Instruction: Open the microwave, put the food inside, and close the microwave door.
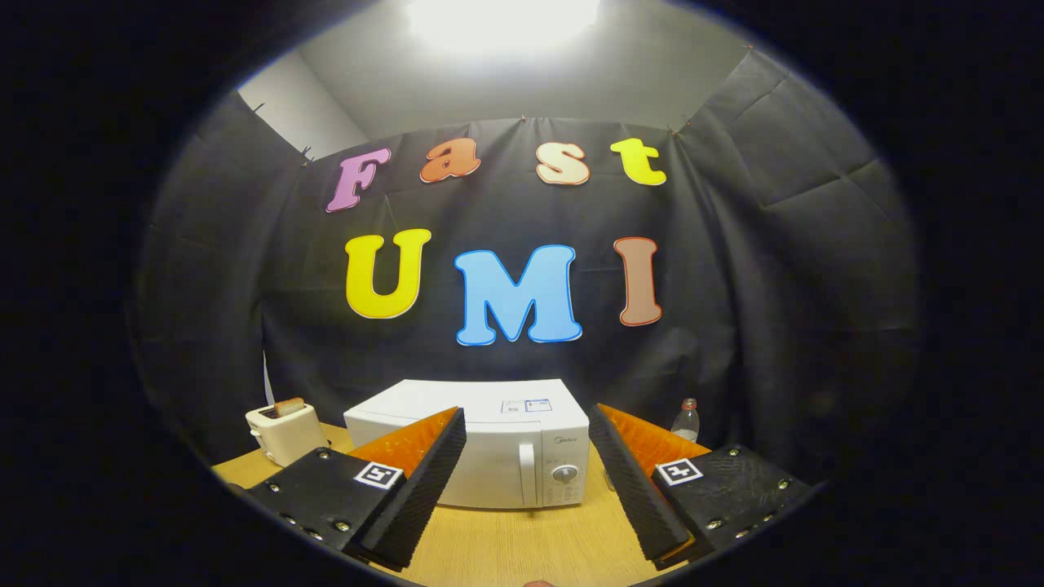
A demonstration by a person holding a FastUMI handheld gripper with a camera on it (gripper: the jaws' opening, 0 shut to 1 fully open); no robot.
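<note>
A white microwave [489, 444] stands on the wooden table [522, 546] beyond my fingers, its door shut. A vertical handle [527, 474] and a round dial [564, 473] sit on its right side. My gripper [526, 424] is open, the fingers spread wide with nothing between them. The microwave front shows through the gap, some way ahead. No food item is visible apart from toast in the toaster.
A cream toaster [285, 432] with a slice of toast stands left of the microwave. A clear plastic bottle [687, 421] with a red cap stands to its right, near the black cloth wall. Bare table lies between my fingers and the microwave.
</note>
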